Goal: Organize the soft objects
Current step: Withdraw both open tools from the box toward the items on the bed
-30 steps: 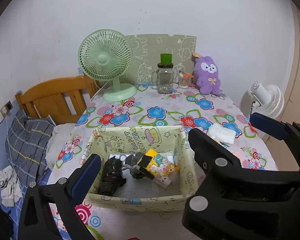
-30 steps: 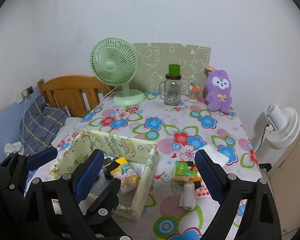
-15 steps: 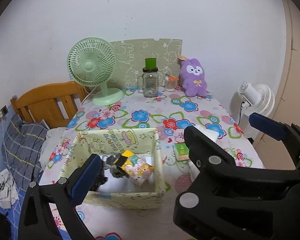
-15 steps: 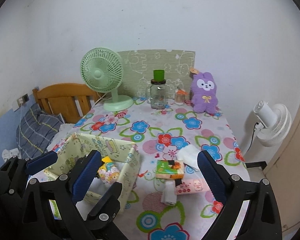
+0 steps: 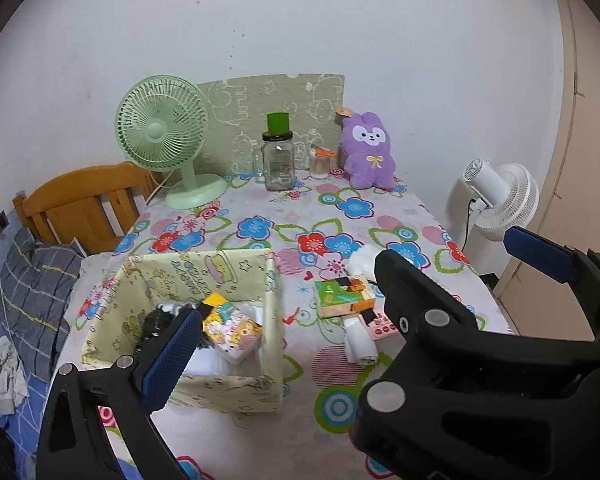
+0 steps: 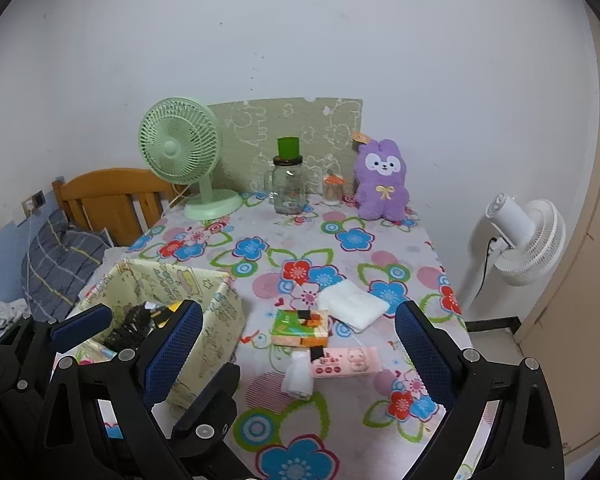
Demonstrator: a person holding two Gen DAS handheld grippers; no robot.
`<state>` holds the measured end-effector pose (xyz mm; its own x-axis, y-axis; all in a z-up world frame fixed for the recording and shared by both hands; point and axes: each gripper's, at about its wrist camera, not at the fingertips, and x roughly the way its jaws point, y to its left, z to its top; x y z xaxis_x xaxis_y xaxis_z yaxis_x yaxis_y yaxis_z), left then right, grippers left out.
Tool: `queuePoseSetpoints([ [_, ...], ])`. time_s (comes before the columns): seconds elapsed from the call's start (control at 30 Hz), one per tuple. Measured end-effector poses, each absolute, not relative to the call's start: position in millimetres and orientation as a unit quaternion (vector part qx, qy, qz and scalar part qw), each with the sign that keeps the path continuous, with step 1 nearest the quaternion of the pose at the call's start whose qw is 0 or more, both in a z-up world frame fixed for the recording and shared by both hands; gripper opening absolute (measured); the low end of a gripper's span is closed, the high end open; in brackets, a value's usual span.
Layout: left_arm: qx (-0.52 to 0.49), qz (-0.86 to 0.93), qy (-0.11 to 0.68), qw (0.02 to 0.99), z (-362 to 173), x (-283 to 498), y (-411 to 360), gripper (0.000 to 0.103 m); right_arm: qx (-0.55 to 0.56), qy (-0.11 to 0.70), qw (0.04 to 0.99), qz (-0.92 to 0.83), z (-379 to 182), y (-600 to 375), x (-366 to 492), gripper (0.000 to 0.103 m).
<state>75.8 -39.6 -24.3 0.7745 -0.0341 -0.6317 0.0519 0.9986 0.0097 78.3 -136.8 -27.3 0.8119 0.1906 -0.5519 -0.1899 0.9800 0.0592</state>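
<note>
both our grippers, left [image 5: 352, 300] and right [image 6: 298, 346], hang released above the tabletop's near edge, jaws wide to straddle loose tissue packs [image 6: 300, 323] beside the fabric bin [image 6: 220, 320].

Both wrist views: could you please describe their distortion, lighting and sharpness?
Left wrist view: strong fisheye, dark vignette corners, the door edge bows; flat, even light, table sharp. Right wrist view: same barrel curve, soft shadows, no obvious glare; the purple plush stays crisp.

text: none legible | fabric box [image 5: 204, 268] print: lettering too blurred to read
</note>
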Motion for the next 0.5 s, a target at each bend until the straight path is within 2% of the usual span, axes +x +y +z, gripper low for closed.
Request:
queuePoseSetpoints([
  [0.5,0.024,-0.038,0.352,0.935,-48,80,-75,0.103,0.007,0.311,0.947,0.08,-53,-172,80,0.098],
])
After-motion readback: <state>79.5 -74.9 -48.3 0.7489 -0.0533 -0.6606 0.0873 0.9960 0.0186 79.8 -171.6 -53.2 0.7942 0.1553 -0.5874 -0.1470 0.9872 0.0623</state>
